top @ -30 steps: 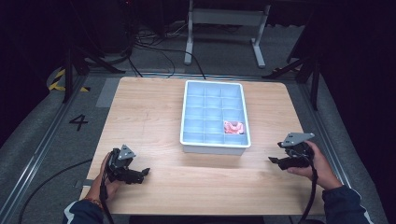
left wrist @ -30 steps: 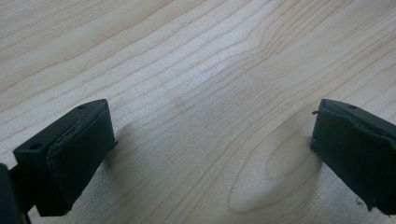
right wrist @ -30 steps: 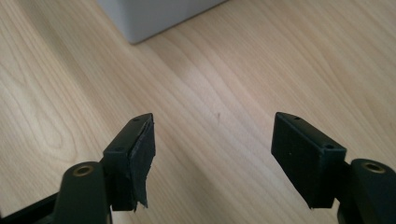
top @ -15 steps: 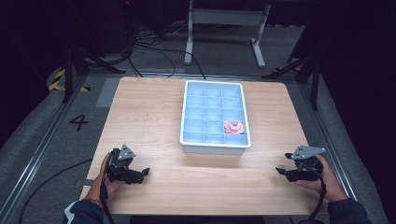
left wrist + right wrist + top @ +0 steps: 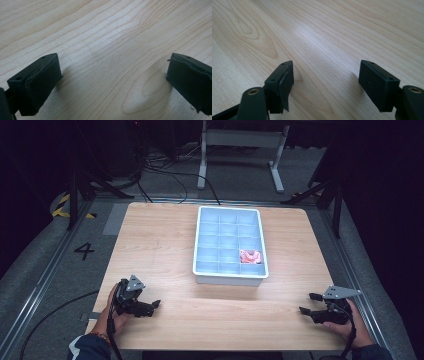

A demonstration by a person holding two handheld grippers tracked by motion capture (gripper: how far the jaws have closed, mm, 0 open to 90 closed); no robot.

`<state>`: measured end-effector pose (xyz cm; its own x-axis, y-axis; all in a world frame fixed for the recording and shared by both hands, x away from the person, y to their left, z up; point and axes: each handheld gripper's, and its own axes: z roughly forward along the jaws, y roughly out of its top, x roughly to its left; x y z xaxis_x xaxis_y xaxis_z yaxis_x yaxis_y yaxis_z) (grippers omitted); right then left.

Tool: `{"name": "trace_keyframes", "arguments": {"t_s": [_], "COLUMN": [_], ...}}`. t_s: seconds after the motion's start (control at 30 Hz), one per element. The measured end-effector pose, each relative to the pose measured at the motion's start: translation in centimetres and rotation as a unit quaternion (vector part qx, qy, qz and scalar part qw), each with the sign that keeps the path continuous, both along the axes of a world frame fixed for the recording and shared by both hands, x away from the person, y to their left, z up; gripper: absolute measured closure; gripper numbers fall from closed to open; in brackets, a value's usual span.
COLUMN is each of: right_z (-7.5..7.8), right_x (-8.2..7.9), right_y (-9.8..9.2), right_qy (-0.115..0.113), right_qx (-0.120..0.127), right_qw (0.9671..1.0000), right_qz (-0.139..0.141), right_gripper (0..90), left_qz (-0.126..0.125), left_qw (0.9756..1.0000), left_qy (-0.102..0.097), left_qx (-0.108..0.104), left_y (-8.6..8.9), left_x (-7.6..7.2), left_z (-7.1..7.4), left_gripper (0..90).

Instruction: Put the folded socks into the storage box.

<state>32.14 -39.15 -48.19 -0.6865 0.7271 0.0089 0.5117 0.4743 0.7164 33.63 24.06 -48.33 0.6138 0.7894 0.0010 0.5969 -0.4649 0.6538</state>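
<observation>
- The left gripper [image 5: 156, 304] is low over the near left corner of the wooden table [image 5: 160, 245], held in the person's left hand [image 5: 114, 307].
- In the left gripper view its two black jaws stand wide apart, with bare wood grain between them and nothing held; the left gripper [image 5: 112, 82] hangs just above the table top and each jaw throws a soft shadow on the wood.
- The right gripper [image 5: 309, 303] is near the near right corner of the table, held in the person's right hand [image 5: 350, 320]; its jaws point toward the middle of the table.
- Its jaws have just been opening a little further. In the right gripper view the right gripper [image 5: 325, 85] is spread, only bare wood lies between the pads, and nothing is pinched.
- A white tray [image 5: 230, 279] with many small compartments stands in the middle of the table, well apart from both grippers.
- A small pink object [image 5: 250, 256] lies in one compartment of the tray, in the right column, second row from the near edge. What the object is exactly, I cannot tell.
- Both grippers are well apart from the pink object, and neither one touches the tray.
- A grey three-cornered plate sits on top of each gripper, and a black cable trails from each one toward the person.
</observation>
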Motion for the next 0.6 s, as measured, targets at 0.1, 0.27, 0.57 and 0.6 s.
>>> {"name": "trace_keyframes", "arguments": {"t_s": [0.1, 0.27, 0.57, 0.6], "right_z": [-0.53, -0.53, -0.55, -0.55], "right_x": [-0.31, -0.32, -0.2, -0.2], "right_y": [-0.49, -0.57, -0.55, -0.55], "right_qy": [-0.02, -0.019, -0.02, -0.02], "right_qx": [0.017, 0.017, 0.014, 0.014], "right_qw": [0.9994, 0.9991, 0.9987, 0.9986], "right_qz": [-0.021, -0.034, -0.046, -0.046], "right_gripper": [27.3, 27.2, 23.8, 23.7], "left_qz": [0.001, 0.001, 0.002, 0.002], "left_qw": [1.0, 1.0, 1.0, 1.0], "left_qy": [0.002, 0.001, 0.001, 0.001], "left_qx": [-0.003, -0.002, -0.005, -0.005], "left_y": [-0.03, -0.03, -0.05, -0.05], "left_x": [0.01, 0.01, 0.0, 0.0], "left_z": [-0.03, -0.02, -0.05, -0.05], "left_gripper": [0.0, 0.0, 0.0, 0.0]}}
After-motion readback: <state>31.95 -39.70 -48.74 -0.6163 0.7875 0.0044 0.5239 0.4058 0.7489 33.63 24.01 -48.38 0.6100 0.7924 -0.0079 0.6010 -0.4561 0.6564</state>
